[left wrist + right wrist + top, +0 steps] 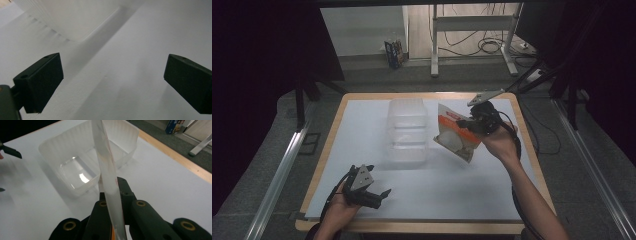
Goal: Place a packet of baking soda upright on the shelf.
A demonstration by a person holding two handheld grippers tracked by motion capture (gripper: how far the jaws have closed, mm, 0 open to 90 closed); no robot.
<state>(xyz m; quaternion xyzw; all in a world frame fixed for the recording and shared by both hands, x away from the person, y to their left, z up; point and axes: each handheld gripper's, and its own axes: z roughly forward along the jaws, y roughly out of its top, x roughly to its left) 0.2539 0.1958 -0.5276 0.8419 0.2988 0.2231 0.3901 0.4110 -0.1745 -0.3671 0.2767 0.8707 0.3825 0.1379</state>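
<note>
- Pouch (455,134) pinched edge-on in my right fingers (468,123), held up off the bench (472,195), just right of the tub (407,131).
- Tub clear, sits mid-bench, w/ two compartments.
- My left fingers (382,196) spread wide, nothing between, low over bench near front-left, well apart from tub.

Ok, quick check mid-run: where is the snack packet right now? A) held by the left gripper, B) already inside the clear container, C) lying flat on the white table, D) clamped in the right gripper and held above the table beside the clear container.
D: the right gripper is shut on the snack packet, held off the table beside the clear container, which is empty.
</note>
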